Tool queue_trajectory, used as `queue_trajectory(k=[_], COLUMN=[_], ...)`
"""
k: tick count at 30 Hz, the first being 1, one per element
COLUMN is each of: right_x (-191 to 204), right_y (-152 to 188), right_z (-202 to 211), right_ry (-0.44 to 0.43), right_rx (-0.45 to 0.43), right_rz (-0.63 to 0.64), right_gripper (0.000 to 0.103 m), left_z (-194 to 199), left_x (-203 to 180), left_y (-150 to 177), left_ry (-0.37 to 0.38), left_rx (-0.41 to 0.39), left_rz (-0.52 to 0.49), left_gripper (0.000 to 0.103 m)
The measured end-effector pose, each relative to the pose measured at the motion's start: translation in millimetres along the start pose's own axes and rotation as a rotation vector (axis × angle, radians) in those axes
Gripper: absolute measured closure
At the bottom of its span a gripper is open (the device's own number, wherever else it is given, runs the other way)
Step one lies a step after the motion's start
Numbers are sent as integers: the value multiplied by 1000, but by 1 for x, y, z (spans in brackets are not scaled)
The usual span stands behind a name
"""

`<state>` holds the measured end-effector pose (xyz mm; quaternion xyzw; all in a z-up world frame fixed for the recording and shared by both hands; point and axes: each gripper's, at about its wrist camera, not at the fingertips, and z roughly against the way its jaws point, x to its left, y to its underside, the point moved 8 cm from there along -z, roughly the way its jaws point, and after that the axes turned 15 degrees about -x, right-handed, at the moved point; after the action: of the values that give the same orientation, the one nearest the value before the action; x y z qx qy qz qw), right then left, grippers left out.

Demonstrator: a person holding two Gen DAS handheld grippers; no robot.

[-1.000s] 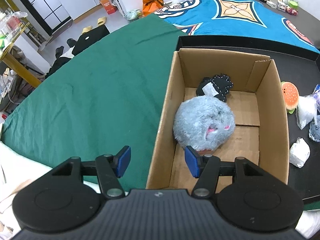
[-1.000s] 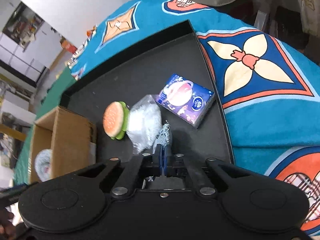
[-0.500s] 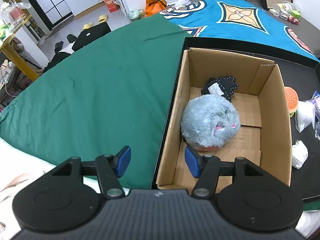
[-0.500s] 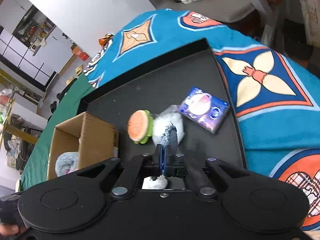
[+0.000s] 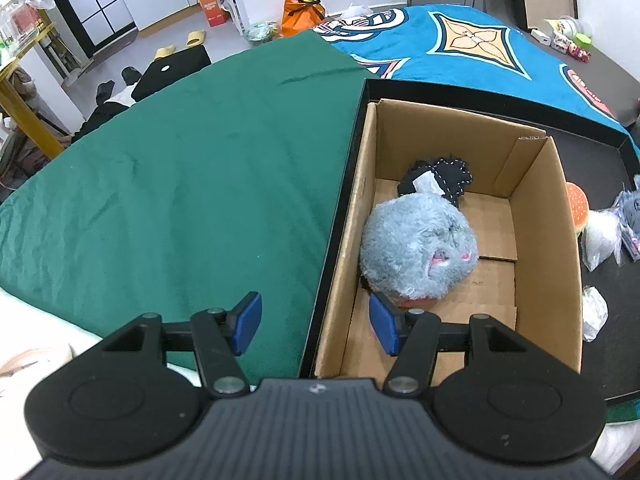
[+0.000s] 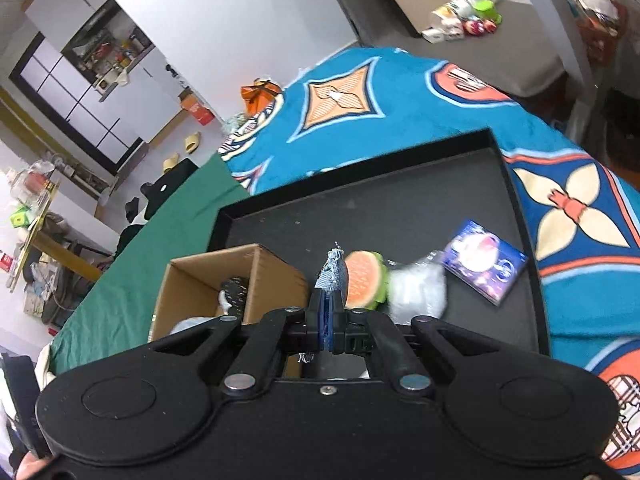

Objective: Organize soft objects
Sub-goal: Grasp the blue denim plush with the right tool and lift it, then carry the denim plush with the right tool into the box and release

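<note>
right claw (image 6: 328, 322) clamped on denim scrap (image 6: 331, 272); left claw (image 5: 314, 322) apart beside grey plush (image 5: 416, 246)

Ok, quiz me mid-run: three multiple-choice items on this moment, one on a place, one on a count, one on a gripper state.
1. Where is the grey plush ball?
A. on the green cloth
B. inside the cardboard box
C. on the blue blanket

2. How many soft things lie in the box?
A. two
B. four
C. none

3. The right gripper is:
A. wide open
B. shut on a denim scrap
C. out of view

Answers: 1 B, it sits on the box floor. 2 A, the ball and a black stitched piece. 3 B, the scrap sticks out between the closed fingers.
</note>
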<state>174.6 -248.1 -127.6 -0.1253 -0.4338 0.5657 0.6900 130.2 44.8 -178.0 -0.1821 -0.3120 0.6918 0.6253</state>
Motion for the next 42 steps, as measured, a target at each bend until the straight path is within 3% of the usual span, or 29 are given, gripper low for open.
queue_trajectory(k=[19, 29, 36, 38, 40, 42], right_x=[72, 105, 122, 126, 124, 119], right_y=[-5, 4, 8, 10, 10, 9], right_z=[-17, -27, -36, -38, -41, -42], right_ry=[-53, -83, -110, -119, -97, -81], right_rx=[-13, 0, 10, 14, 20, 17], right_rz=[112, 199, 224, 233, 233, 218], right_gripper=[102, 101, 101, 97, 74, 66], left_z=[-7, -11, -11, -10, -10, -10], left_x=[12, 11, 6, 6, 6, 6], left_y=[2, 6, 6, 6, 7, 7], left_ry=[68, 114, 141, 144, 147, 149], left_rx=[-12, 8, 17, 16, 16, 17], left_rz=[66, 101, 111, 111, 114, 118], left_gripper=[50, 82, 92, 92, 92, 92])
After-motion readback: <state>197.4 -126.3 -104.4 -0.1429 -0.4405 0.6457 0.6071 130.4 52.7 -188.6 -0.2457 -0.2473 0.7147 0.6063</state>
